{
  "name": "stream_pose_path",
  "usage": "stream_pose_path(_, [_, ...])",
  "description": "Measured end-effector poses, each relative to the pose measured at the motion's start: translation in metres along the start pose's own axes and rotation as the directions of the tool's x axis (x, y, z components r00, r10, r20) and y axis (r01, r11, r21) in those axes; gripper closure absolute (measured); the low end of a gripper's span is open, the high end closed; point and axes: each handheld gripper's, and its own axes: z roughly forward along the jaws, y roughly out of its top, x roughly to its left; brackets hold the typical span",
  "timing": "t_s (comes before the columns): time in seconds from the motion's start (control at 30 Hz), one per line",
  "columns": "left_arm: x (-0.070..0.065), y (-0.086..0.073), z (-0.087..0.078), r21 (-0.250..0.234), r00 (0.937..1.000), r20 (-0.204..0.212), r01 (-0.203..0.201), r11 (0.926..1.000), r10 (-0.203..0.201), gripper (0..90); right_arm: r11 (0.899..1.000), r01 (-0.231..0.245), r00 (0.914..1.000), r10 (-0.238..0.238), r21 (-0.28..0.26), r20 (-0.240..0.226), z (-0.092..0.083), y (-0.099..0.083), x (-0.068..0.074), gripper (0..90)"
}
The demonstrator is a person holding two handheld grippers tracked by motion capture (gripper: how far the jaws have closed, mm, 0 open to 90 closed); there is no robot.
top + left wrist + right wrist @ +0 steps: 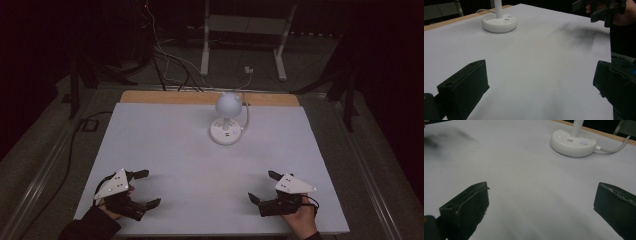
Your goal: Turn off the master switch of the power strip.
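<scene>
My white worktop point(175, 150) has a bare wooden strip point(165, 97) along its far edge. Beyond it I see a tangle of cables point(170, 65) on the grey floor point(320, 65), beside a white metal frame point(245, 25).

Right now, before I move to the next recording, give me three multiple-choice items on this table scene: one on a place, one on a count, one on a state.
1. Where does the white round-based desk lamp stand on the white table?
A. far middle
B. near left corner
C. between the grippers

2. How many small slots sit beside the button on the lamp's round base?
A. none
B. two
C. five

3. How do the left gripper and right gripper stand?
A. both open, empty
B. both shut
C. one holds the lamp

Key: 1 A, the lamp stands by the far wooden edge; 2 B, two slots show; 3 A, the jaws stand wide apart over bare table.
</scene>
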Motion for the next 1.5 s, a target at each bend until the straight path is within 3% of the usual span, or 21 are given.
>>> stream_pose_path(0.57, [-0.001, 0.001, 0.0, -0.006, 0.9999, 0.009, -0.007, 1.0, 0.007, 0.3, 0.998, -0.049, 0.9986, 0.048, -0.04, -0.02, 0.0, 0.032, 0.001, 0.5])
stream_pose_path(0.87, [-0.001, 0.001, -0.001, -0.004, 0.9999, 0.009, -0.005, 1.0, 0.005, 0.3, 0.997, -0.02, 0.9997, 0.019, -0.07, -0.014, 0.006, 0.053, -0.004, 0.9])
stream_pose_path(1.1, [0.0, 0.001, -0.001, -0.005, 0.9999, 0.01, -0.003, 1.0, 0.003, 0.3, 0.995, 0.013, 0.9998, -0.011, -0.102, 0.019, 0.012, 0.069, -0.009, 0.0])
stream_pose_path(1.5, [-0.001, 0.001, -0.001, -0.005, 0.9999, 0.01, -0.005, 1.0, 0.005, 0.3, 0.993, -0.008, 0.9997, 0.011, -0.116, 0.021, 0.026, 0.089, -0.021, 0.0])
